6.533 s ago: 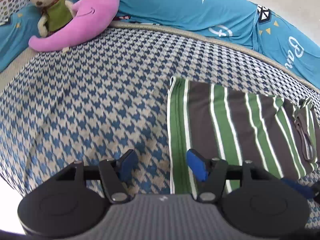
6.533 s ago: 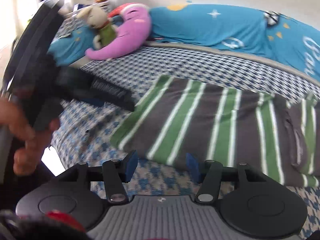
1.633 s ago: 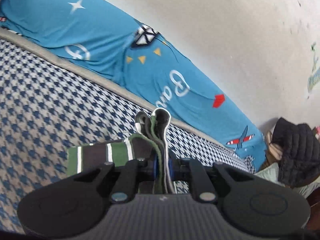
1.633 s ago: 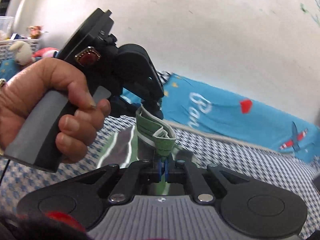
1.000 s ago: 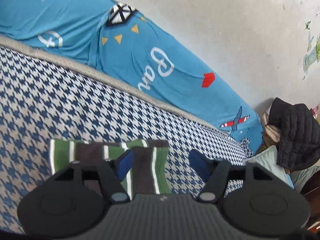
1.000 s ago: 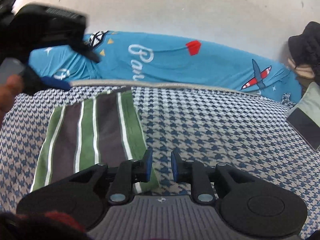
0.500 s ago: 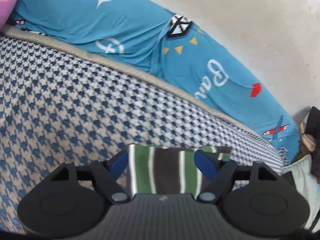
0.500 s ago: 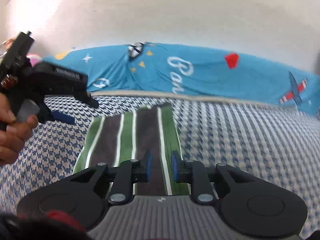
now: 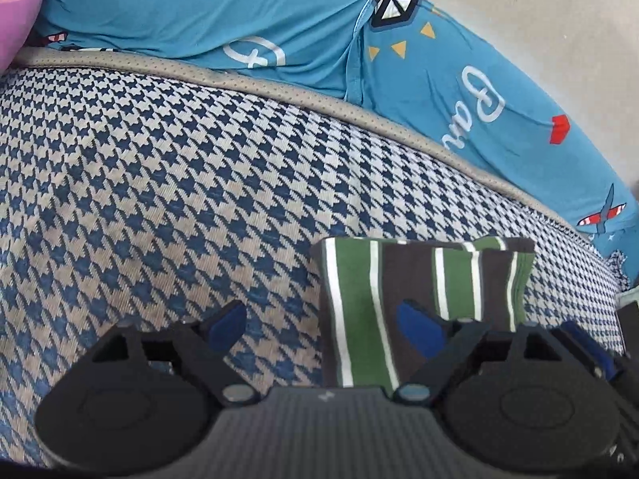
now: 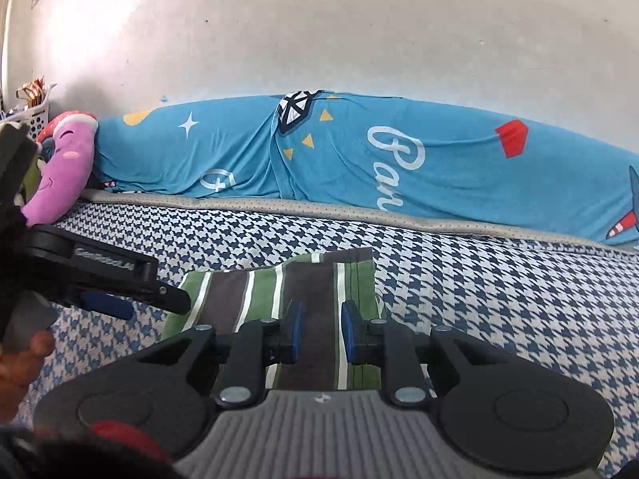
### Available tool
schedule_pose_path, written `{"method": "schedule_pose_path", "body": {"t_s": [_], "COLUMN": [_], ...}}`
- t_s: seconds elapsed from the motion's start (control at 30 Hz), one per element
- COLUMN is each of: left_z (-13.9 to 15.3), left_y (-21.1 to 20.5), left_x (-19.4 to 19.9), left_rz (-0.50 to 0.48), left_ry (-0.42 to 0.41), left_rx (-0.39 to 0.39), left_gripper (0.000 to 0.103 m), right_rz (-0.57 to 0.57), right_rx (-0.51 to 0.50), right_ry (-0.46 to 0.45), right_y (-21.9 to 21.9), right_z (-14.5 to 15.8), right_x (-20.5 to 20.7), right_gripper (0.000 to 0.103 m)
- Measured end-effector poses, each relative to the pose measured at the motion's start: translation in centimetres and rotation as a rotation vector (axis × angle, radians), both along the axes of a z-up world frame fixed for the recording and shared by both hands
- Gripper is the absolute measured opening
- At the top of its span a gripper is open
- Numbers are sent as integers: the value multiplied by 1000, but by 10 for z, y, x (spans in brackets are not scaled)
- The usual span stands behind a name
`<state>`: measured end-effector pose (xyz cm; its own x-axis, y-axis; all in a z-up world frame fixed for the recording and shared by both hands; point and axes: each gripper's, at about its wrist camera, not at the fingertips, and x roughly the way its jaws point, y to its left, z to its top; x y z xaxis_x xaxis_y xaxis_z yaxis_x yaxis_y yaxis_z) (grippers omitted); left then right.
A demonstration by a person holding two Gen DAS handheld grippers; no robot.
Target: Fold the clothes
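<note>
The folded garment (image 9: 423, 279), striped green, brown and white, lies flat as a small rectangle on the houndstooth bed cover (image 9: 159, 183). My left gripper (image 9: 323, 327) is open wide just above the bed; its right finger overlaps the garment's near left part and holds nothing. In the right wrist view the garment (image 10: 311, 279) lies straight ahead. My right gripper (image 10: 321, 335) hovers over its near edge, open by a narrow gap with no cloth between the pads. The left gripper (image 10: 120, 279) reaches in from the left, held by a hand (image 10: 24, 355).
A long blue printed bolster (image 10: 359, 159) runs along the white wall behind the bed. A purple moon plush (image 10: 60, 167) lies at the far left, with a white basket (image 10: 36, 115) behind it. Bare bed cover (image 10: 499, 287) spreads to the right of the garment.
Both grippers were shut on the lifted garment 1.6 s ago; it now lies folded and released. Since half a second ago the left gripper has shifted left and both sit lower.
</note>
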<state>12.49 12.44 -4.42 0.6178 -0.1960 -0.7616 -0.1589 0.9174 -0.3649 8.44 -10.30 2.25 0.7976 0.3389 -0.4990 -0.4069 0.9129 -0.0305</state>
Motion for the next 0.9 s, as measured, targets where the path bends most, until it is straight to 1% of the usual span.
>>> {"method": "schedule_pose_path", "body": {"t_s": [0.03, 0.07, 0.13, 0.27, 0.43, 0.53, 0.63, 0.7, 0.9], "left_z": [0, 1, 2, 1, -3, -4, -9, -13, -18], "left_y": [0, -1, -1, -2, 0, 2, 2, 2, -1], "left_x": [1, 1, 3, 6, 8, 10, 13, 16, 19], "left_rz": [1, 3, 11, 20, 27, 32, 36, 39, 36], "left_ry": [2, 0, -1, 2, 11, 12, 28, 42, 45], "left_rx": [3, 5, 12, 28, 20, 12, 22, 29, 63], "left_gripper": [88, 92, 95, 95, 95, 96, 97, 97, 99], "right_rz": [7, 16, 32, 51, 55, 34, 14, 11, -12], "right_rx": [-9, -17, -29, -39, -39, -54, -43, -53, -70], "right_ry": [-1, -1, 0, 9, 21, 54, 119, 144, 166], "right_y": [2, 5, 10, 19, 29, 33, 34, 37, 42], "right_z": [-1, -2, -4, -5, -5, -11, -19, -23, -33], "right_x": [3, 6, 11, 22, 39, 55, 73, 81, 93], "right_gripper": [19, 19, 19, 19, 19, 19, 19, 20, 20]}}
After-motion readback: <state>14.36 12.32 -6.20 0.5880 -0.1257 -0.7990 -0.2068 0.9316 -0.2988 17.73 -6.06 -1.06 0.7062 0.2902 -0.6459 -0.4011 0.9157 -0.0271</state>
